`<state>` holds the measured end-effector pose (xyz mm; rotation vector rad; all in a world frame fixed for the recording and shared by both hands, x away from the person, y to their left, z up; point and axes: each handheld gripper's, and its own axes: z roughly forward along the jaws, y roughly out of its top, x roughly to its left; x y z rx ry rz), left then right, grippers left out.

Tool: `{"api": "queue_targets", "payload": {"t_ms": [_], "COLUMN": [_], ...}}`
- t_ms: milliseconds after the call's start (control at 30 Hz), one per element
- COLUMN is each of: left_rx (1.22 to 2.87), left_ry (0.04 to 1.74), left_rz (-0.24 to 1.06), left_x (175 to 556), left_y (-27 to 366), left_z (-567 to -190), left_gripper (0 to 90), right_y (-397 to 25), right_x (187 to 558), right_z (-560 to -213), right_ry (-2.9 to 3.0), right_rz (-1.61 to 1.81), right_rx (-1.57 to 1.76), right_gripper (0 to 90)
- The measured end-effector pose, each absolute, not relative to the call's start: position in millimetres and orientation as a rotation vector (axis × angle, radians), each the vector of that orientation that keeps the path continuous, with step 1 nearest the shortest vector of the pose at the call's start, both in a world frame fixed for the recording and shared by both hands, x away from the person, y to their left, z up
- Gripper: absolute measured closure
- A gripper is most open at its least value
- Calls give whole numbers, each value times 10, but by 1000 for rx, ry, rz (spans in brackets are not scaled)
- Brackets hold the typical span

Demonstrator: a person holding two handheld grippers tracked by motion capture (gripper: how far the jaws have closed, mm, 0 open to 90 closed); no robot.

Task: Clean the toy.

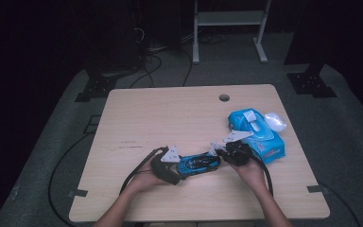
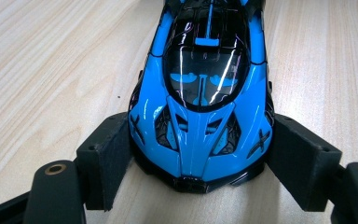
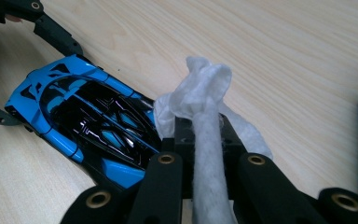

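Blue toy car (image 2: 200, 102) on a wooden table (image 1: 170, 118), clamped by the left gripper (image 2: 198, 158); the right gripper (image 3: 205, 140) pinches a white wipe (image 3: 200, 93) against it.

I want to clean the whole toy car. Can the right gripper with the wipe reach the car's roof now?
Probably yes. The right gripper, shut on the white wipe, is already at one end of the blue toy car, and nothing covers the roof. The left gripper only flanks the other end.
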<state>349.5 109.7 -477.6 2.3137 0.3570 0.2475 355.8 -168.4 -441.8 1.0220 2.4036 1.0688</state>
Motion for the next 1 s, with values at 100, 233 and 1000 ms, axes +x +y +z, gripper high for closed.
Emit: {"api": "queue_targets", "payload": {"t_ms": [100, 233, 1000], "left_rx": [2316, 2320, 2312], "left_ry": [351, 355, 360], "left_rz": [247, 249, 250], "left_x": [3498, 3496, 3490], "left_y": [1097, 1096, 1100], "left_z": [-4774, -4770, -4777], "left_gripper": [253, 253, 254], "right_y": [-1575, -1352, -1785], "right_x": [3568, 3583, 3271], "right_z": [-4410, -4435, -4405], "right_ry": [2441, 2482, 2493], "right_rz": [1079, 1000, 1074], "right_rx": [957, 862, 939], "right_gripper": [828, 828, 830]}}
